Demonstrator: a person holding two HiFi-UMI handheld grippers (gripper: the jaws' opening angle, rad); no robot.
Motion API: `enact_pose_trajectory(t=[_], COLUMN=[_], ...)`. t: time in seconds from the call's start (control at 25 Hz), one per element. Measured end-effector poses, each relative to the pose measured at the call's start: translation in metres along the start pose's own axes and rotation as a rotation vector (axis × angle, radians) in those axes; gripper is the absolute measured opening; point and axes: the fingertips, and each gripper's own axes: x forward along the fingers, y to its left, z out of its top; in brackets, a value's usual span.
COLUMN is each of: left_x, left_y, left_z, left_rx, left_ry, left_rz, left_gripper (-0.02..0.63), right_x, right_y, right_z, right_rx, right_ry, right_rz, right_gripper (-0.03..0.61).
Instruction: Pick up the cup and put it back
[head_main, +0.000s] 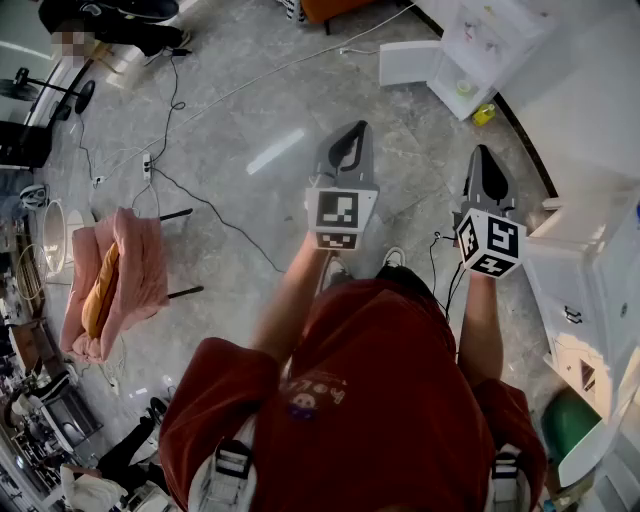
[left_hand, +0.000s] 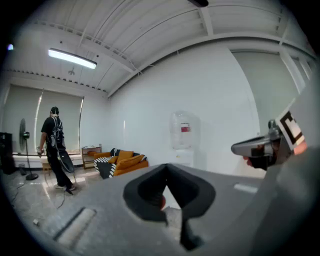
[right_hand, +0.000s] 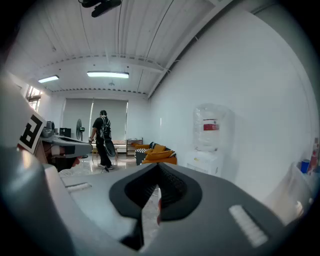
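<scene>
No cup shows in any view. In the head view the person in a red shirt holds both grippers out over the grey floor at waist height. The left gripper (head_main: 349, 135) points forward with its jaws together and nothing in them. The right gripper (head_main: 484, 155) is alongside it, also shut and empty. In the left gripper view the left gripper (left_hand: 167, 168) has its two tips meeting, aimed at a white wall. The right gripper (right_hand: 158, 167) is closed the same way in its own view.
A water dispenser (right_hand: 210, 139) stands against the white wall, with an orange sofa (left_hand: 124, 161) further back. A person (right_hand: 103, 138) walks at the far end. White shelving (head_main: 470, 45) and white furniture (head_main: 585, 290) stand to the right, a pink chair (head_main: 120, 280) to the left, and cables (head_main: 215, 215) cross the floor.
</scene>
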Motion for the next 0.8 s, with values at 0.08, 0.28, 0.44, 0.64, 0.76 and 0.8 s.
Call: enact_pose_trajectory(t=[0.08, 0.28, 0.44, 0.64, 0.76, 0.8], left_x=[0.003, 0.011, 0.018, 0.03, 0.041, 0.045], left_y=[-0.008, -0.019, -0.028, -0.041, -0.055, -0.06], left_z=[-0.003, -0.007, -0.008, -0.005, -0.004, -0.004], left_rx=[0.006, 0.005, 0.005, 0.006, 0.007, 0.008], left_ry=[0.003, 0.012, 0.015, 0.023, 0.023, 0.025], left_rz=[-0.006, -0.013, -0.016, -0.014, -0.013, -0.012], left_gripper=[0.0, 0.0, 0.0, 0.0, 0.0, 0.0], right_x=[-0.003, -0.006, -0.006, -0.003, -0.001, 0.0], right_y=[-0.01, -0.028, -0.042, -0.06, -0.075, -0.08], right_z=[-0.005, -0.015, -0.018, -0.022, -0.025, -0.027], right_rx=[0.002, 0.022, 0.054, 0.083, 0.094, 0.096], right_ry=[0.005, 0.016, 0.008, 0.003, 0.0, -0.001], right_rz=[-0.012, -0.03, -0.038, -0.027, -0.017, -0.012], right_gripper=[-0.003, -0.003, -0.003, -0.003, -0.003, -0.003])
